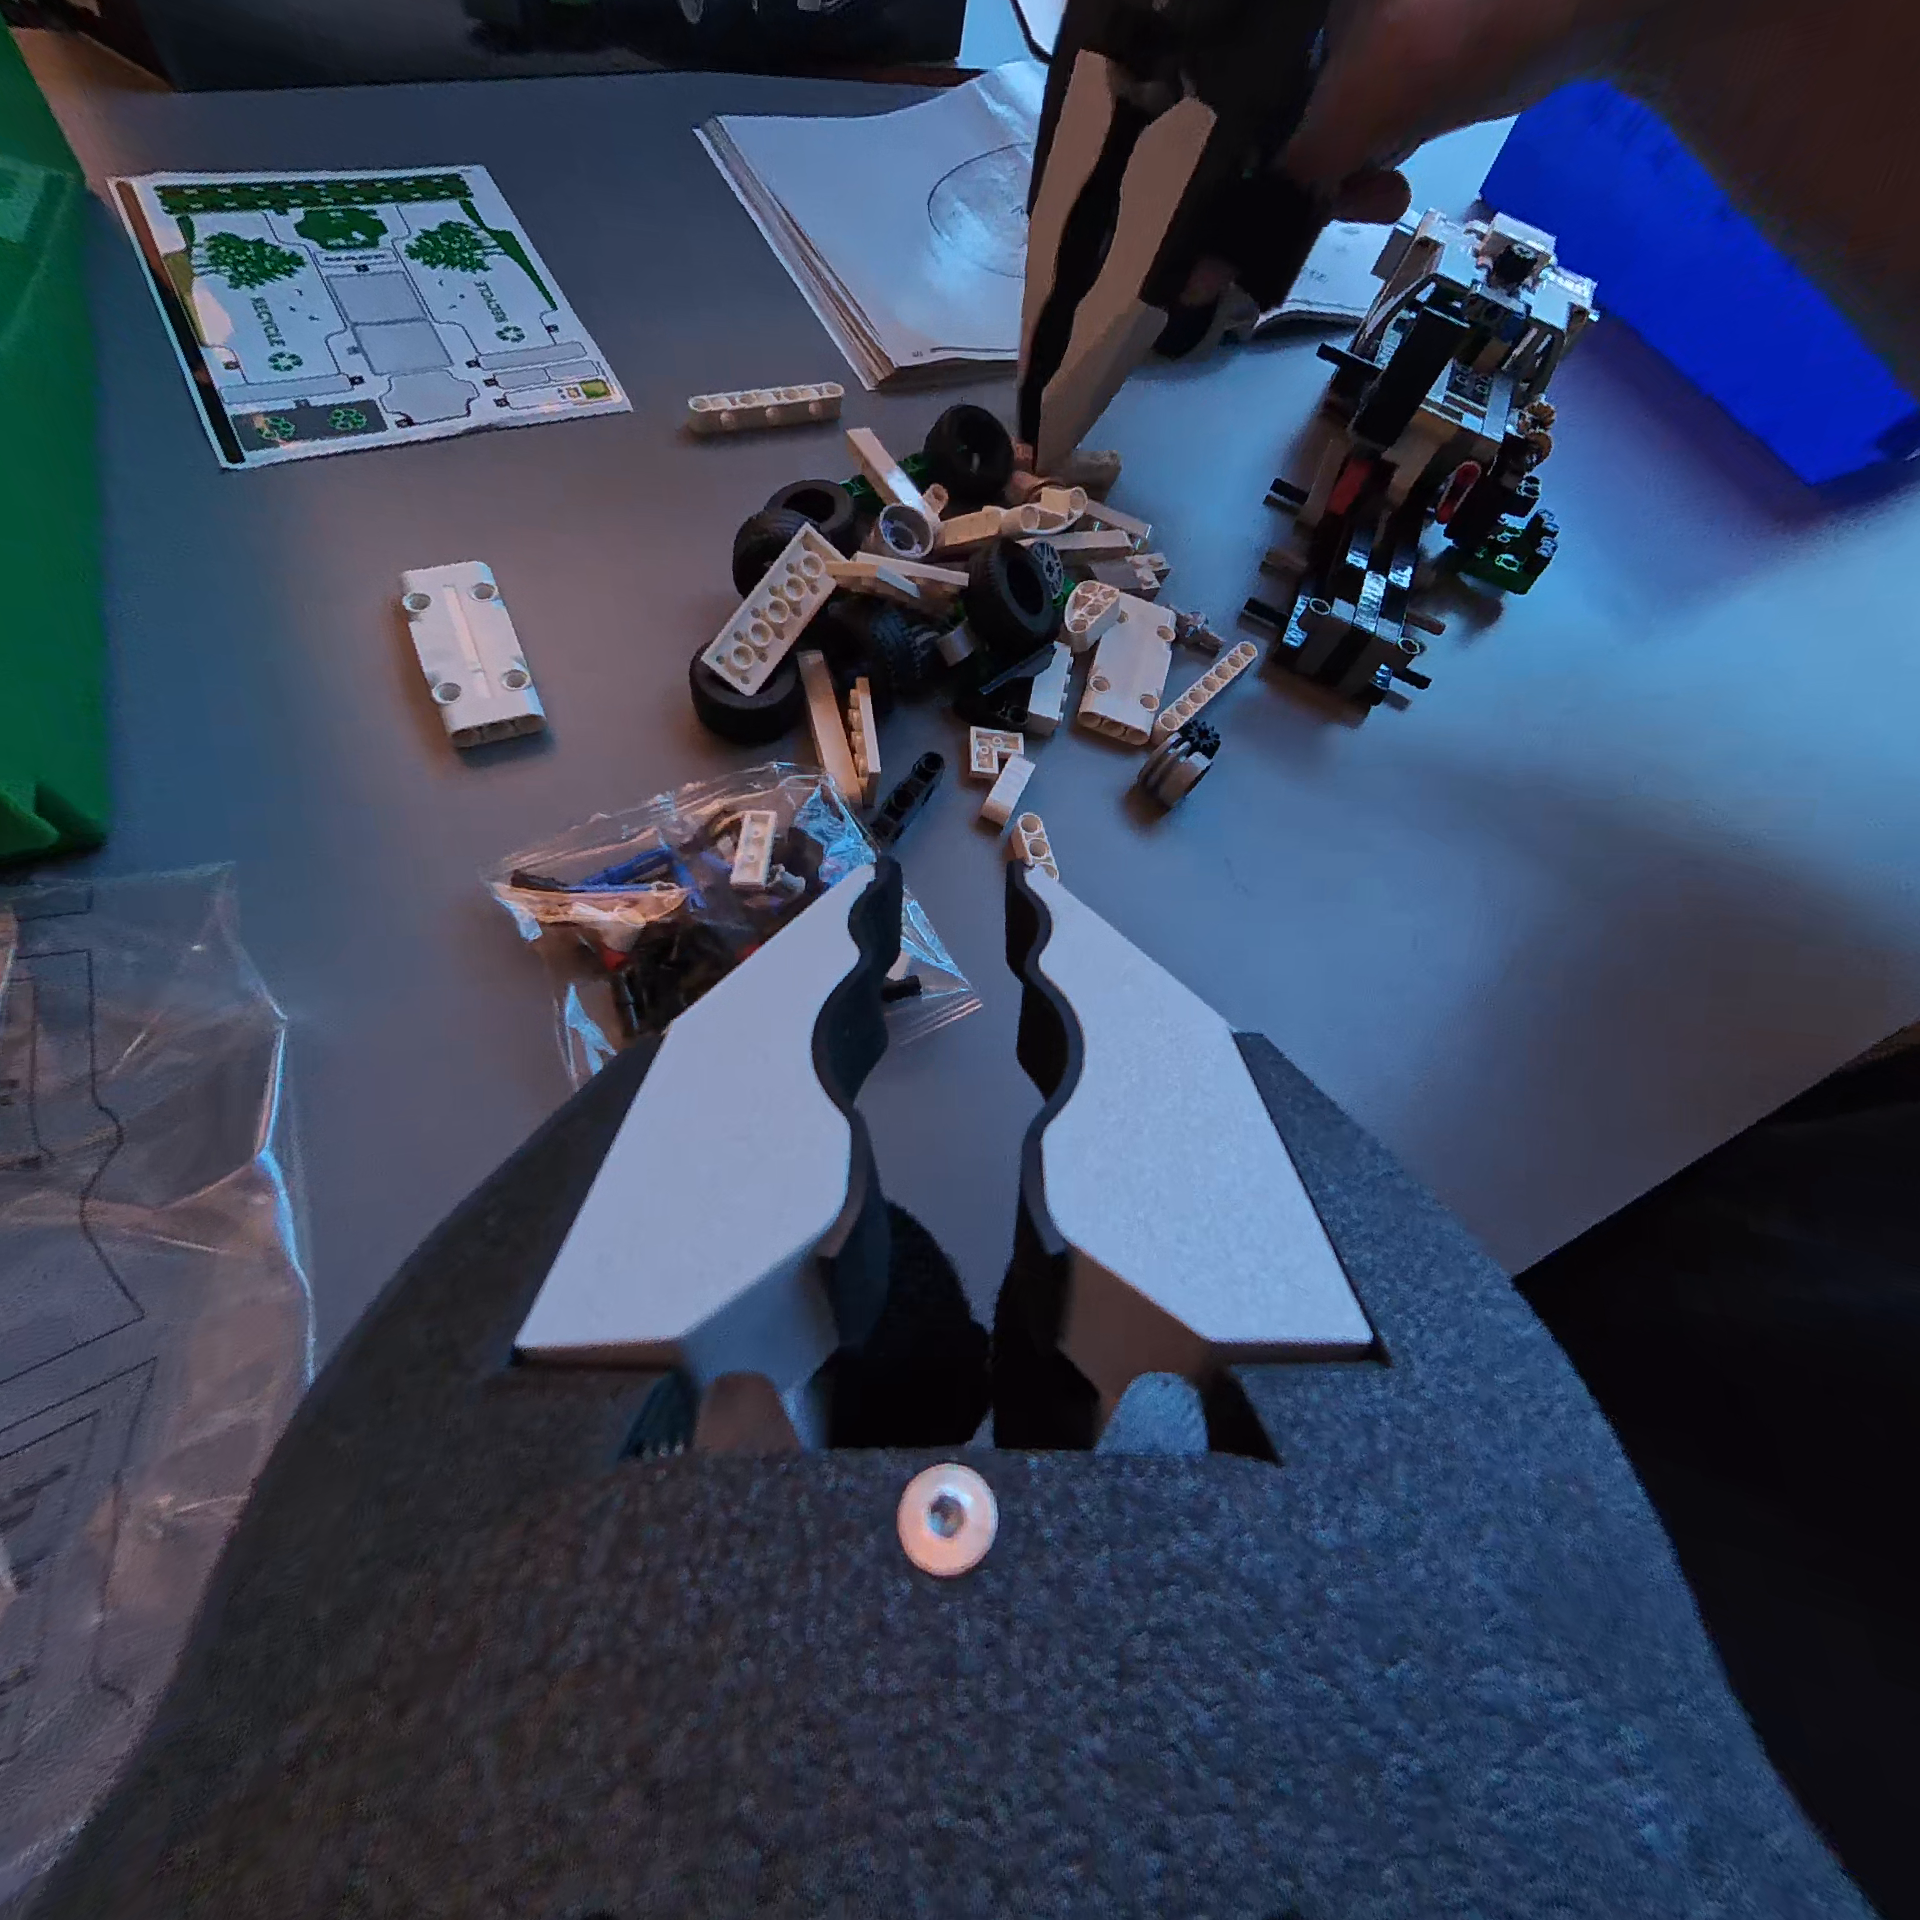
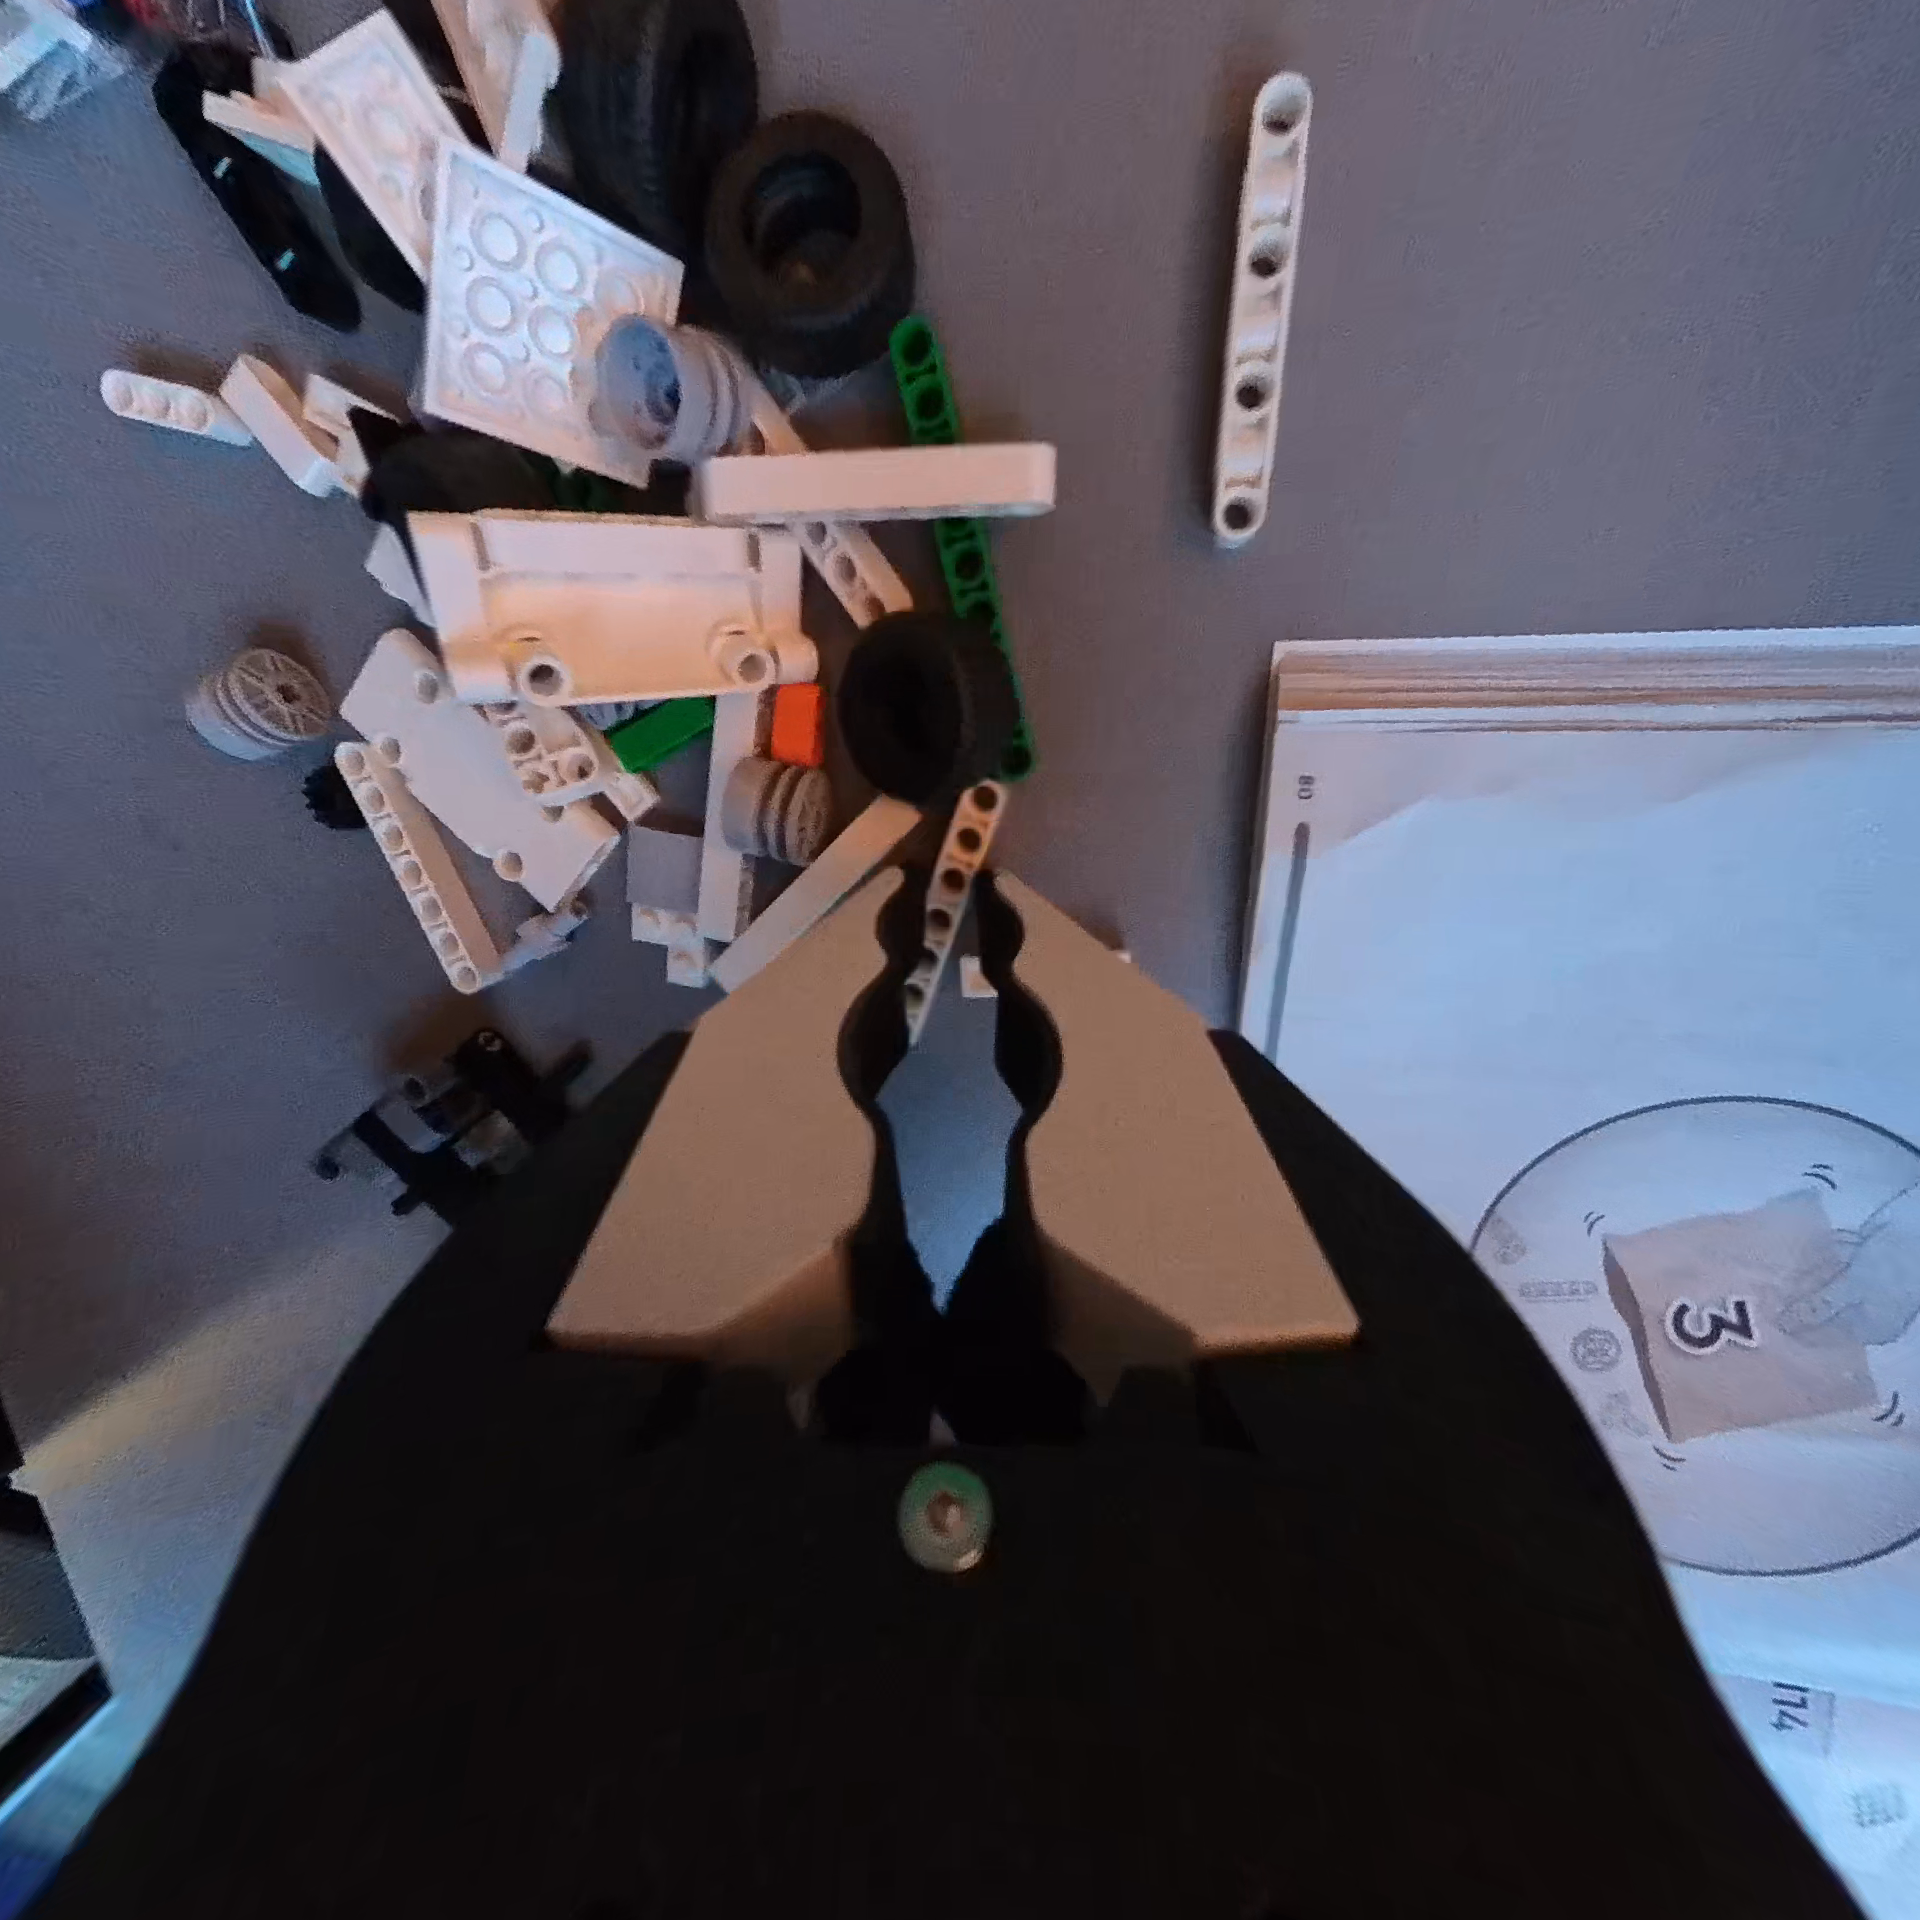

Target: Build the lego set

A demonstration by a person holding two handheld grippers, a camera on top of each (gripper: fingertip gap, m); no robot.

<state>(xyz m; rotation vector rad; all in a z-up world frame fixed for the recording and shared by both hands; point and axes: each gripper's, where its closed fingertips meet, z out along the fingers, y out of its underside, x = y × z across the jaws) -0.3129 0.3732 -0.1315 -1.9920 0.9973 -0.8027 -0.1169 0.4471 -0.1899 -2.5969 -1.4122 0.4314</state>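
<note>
Right gripper (image 2: pixel 945 894) is down at the near edge of the parts pile (image 1: pixel 935 592), jaws nearly together around a white holed beam (image 2: pixel 954 904). Grip not confirmed. The beam's long axis runs along the fingers. Left gripper (image 1: pixel 940 883) hangs spread and empty, farther off.

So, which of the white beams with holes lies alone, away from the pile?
The long white beam on the bare grey table, beyond the open booklet. Nothing touches it; the other beams lie in or against the pile.
</note>
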